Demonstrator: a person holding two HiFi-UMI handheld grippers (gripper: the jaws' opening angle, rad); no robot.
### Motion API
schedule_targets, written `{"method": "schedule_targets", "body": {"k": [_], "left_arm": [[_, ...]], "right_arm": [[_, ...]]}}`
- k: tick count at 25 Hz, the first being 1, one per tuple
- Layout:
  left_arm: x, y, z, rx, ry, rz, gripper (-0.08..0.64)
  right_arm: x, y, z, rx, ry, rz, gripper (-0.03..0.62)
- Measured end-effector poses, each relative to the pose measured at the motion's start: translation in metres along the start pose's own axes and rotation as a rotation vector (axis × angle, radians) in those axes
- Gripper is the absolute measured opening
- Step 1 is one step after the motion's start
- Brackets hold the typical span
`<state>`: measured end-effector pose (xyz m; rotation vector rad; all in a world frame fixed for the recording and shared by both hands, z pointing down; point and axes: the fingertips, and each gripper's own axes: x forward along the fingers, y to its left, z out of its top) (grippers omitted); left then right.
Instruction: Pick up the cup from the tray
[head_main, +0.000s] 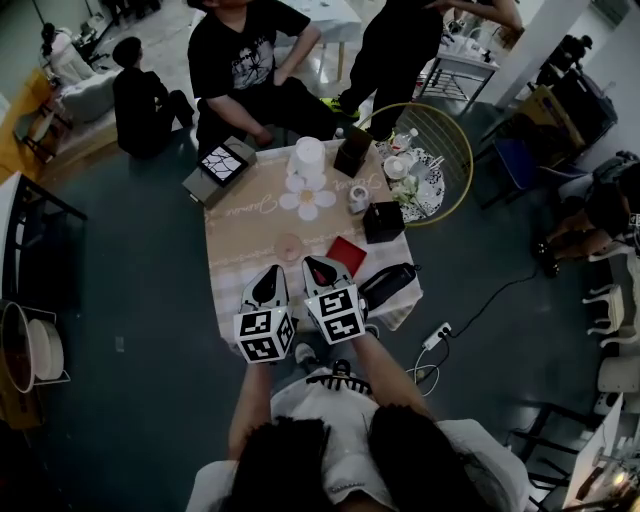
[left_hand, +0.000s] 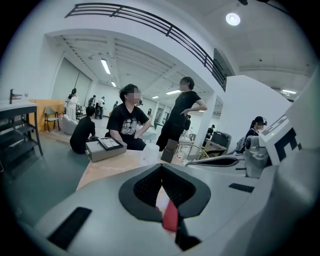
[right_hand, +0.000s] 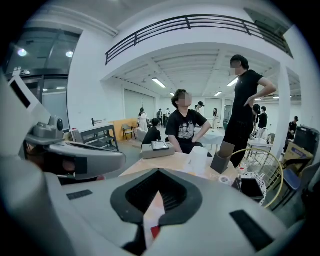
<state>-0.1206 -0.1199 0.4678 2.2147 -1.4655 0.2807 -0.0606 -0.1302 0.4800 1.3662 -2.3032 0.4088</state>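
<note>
- Step in hand, my read: the reach has not started; both your claws sit at the near edge of the desk, well apart from the cup
- left claw: jaws together with only a thin slit between them, nothing held; through the slit in the left gripper view you see desk cloth and a bit of the red square
- right claw: jaws closed tight, also empty; it is just beside the left one, tips pointing up the desk
- white cup: upright on the far half of the desk, at the far end of the flower-shaped tray; whether it stands on the tray or just behind it, I can't tell
- The left gripper view has that cup almost dead ahead past the jaws; the right gripper view has it ahead and a little to the right
- small cup: just right of the tray and near the black box; it looks off the tray, so probably not the target
- Next move calls for: open one claw first, wide enough for the cup's wall, then reach forward over the near desk and come at the cup from the near side, keeping it upright
- Watch out: the dark box stands near the cup's right, so leave room for the outer jaw
</note>
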Motion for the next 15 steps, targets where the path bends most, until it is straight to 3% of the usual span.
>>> {"method": "schedule_targets", "body": {"k": [15], "left_arm": [[-0.011, 0.009, -0.003, 0.029, -0.006, 0.022, 0.006]], "right_arm": [[-0.011, 0.0, -0.003, -0.031, -0.001, -0.015, 0.006]]}}
